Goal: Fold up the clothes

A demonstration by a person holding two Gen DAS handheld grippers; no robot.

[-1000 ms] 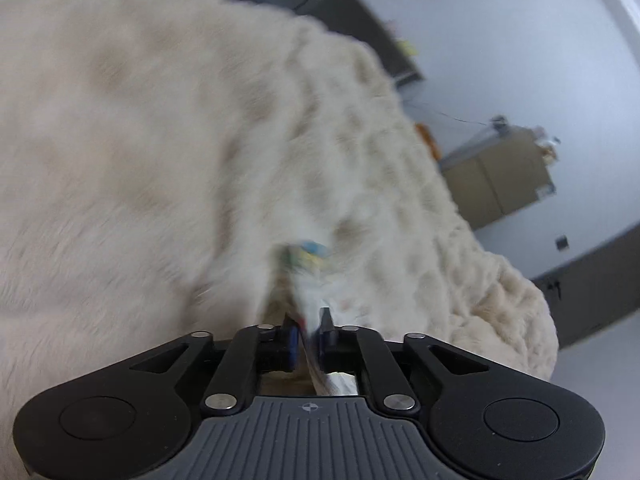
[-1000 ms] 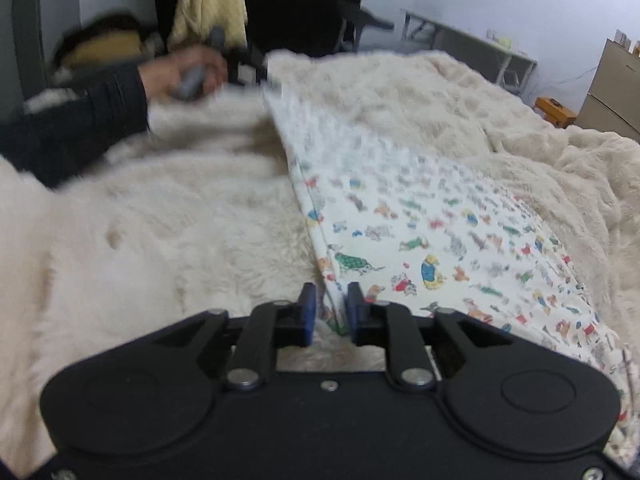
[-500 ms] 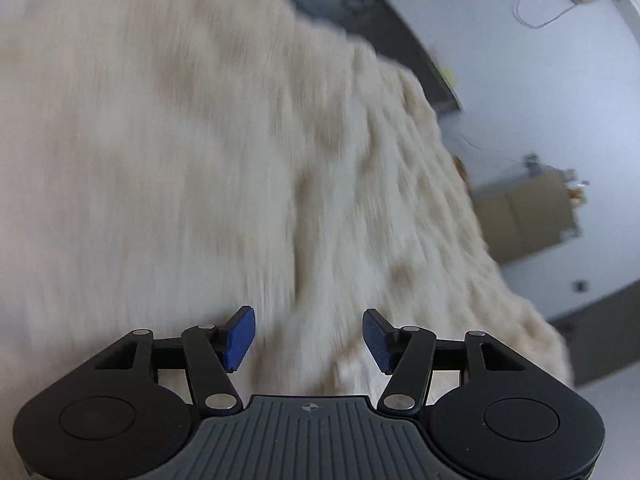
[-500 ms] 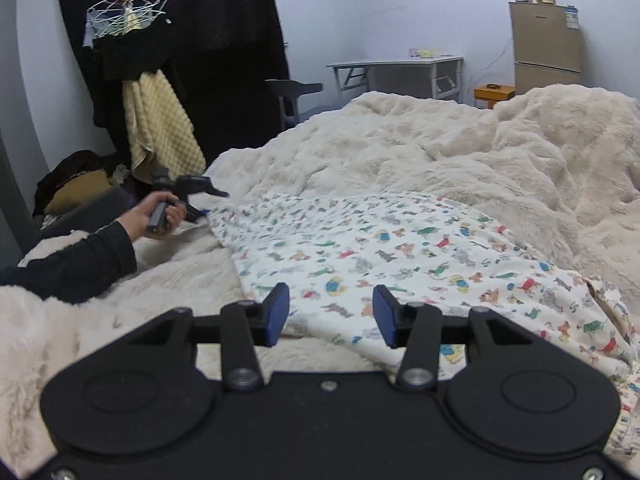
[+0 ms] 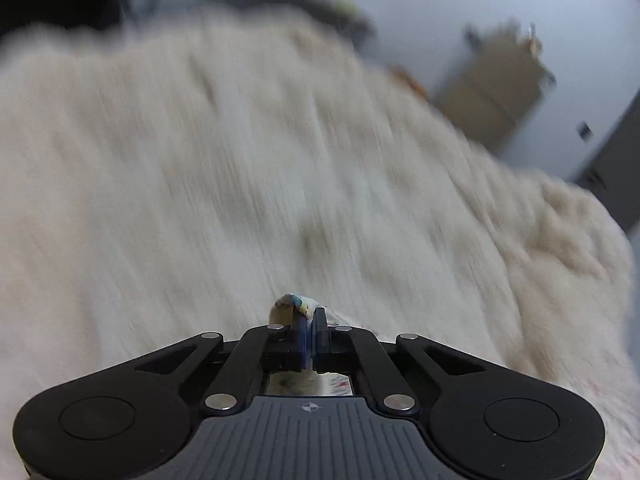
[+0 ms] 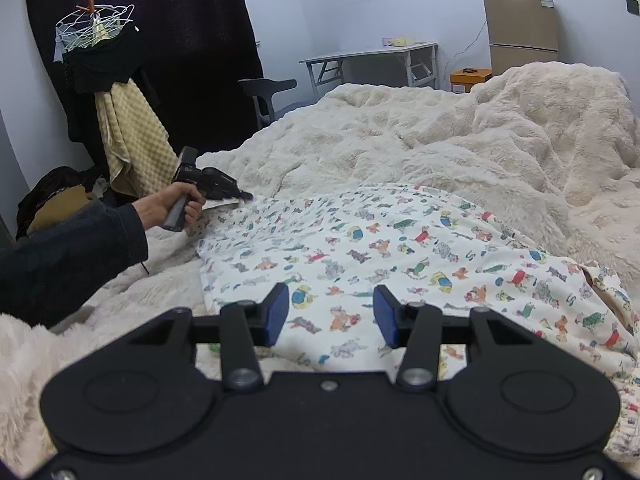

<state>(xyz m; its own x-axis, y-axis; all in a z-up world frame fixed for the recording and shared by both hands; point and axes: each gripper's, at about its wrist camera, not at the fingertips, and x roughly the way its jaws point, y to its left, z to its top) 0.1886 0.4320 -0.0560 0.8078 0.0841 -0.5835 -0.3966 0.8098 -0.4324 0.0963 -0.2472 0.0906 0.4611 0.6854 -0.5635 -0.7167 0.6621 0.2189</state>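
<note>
Now left gripper (image 5: 309, 322) — pinching garment (image 6: 360, 248)

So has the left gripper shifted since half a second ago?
Yes. In the right wrist view the left gripper now sits further right, at the printed garment edge, nearer the chair.

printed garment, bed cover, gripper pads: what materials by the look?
Printed garment: thin matte woven cloth, probably cotton; it lies flat with soft wrinkles.
Bed cover: cream plush faux fur, likely synthetic; long fuzzy pile.
Right gripper pads: blue, matte, probably rubber.
</note>
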